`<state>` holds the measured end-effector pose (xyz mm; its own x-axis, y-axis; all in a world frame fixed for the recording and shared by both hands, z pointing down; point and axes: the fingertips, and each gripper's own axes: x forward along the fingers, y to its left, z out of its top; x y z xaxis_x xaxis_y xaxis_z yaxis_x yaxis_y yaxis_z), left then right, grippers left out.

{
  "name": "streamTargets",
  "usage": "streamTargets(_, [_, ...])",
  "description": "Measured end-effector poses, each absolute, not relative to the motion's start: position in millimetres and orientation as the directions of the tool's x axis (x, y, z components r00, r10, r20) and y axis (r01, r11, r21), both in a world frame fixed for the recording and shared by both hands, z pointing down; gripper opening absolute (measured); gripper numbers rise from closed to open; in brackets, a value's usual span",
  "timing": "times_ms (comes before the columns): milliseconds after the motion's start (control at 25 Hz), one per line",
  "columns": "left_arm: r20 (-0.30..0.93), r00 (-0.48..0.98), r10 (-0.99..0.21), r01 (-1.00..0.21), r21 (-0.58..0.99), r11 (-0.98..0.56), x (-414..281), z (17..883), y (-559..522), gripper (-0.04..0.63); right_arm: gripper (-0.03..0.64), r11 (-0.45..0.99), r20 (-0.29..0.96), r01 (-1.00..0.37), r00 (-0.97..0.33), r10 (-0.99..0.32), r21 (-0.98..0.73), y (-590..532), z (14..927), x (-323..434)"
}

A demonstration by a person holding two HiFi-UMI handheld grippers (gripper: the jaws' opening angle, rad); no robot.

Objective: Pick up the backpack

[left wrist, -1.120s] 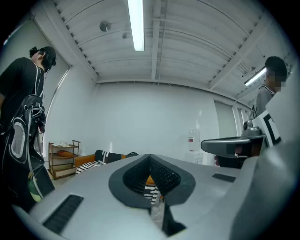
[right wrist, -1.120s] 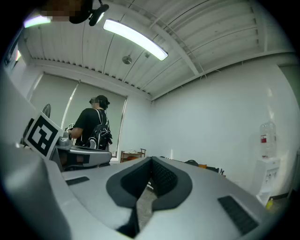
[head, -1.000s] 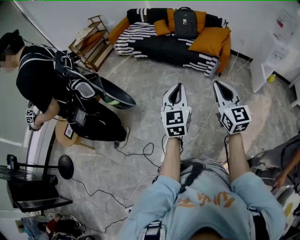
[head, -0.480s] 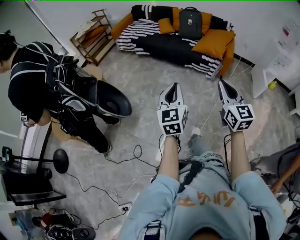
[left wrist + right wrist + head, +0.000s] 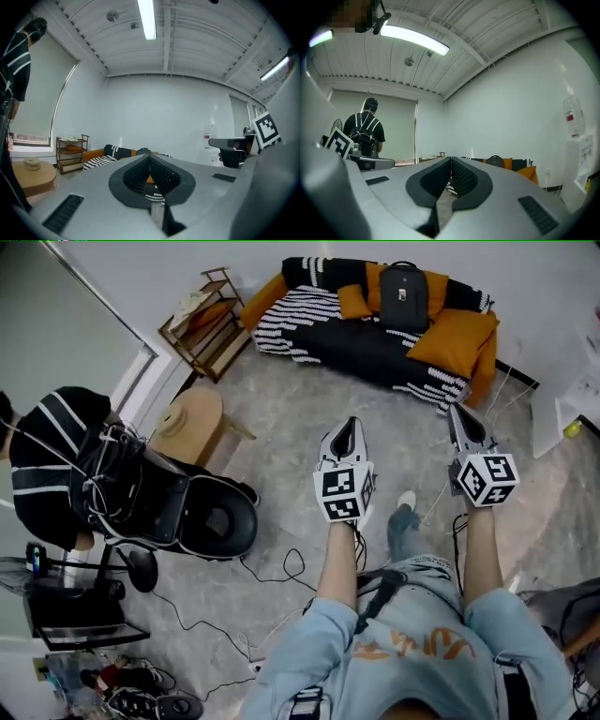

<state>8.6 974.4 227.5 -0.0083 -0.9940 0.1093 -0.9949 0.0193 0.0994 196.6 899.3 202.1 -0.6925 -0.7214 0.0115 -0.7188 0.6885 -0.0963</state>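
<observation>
Black backpack (image 5: 404, 294) stands upright on the striped black-and-orange sofa (image 5: 356, 338), 12 o'clock in head view, against orange cushions. Left gripper (image 5: 348, 424) and right gripper (image 5: 458, 412) are held out side by side over the floor (image 5: 300, 399), pointing toward the sofa, well apart from the backpack. Both sets of jaws closed together, nothing between them. Person in black (image 5: 52, 460) at 9 o'clock, wooden shelf (image 5: 202, 320) at 11.
</observation>
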Motion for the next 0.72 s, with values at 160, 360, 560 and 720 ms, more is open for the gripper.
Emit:
streamTargets(160, [0.168,-0.003,-0.986,-0.995,0.100,0.020,14,247,898,0.014,0.025,0.691,0.028,-0.708,-0.701,-0.713,-0.143,821,217,192])
streamTargets(360, [0.231,0.041,-0.972,-0.994,0.106,-0.017,23,271,791,0.015,0.025,0.666,0.071,-0.723,-0.685,-0.725,-0.186,720,247,190])
streamTargets(560, [0.296,0.102,-0.950,-0.991,0.110,-0.072,38,297,687,0.015,0.025,0.619,0.127,-0.748,-0.656,-0.744,-0.239,621,282,199])
streamTargets(720, [0.326,0.118,-0.938,-0.992,0.077,-0.098,48,319,629,0.015,0.025,0.584,0.148,-0.769,-0.630,-0.763,-0.262,561,304,214])
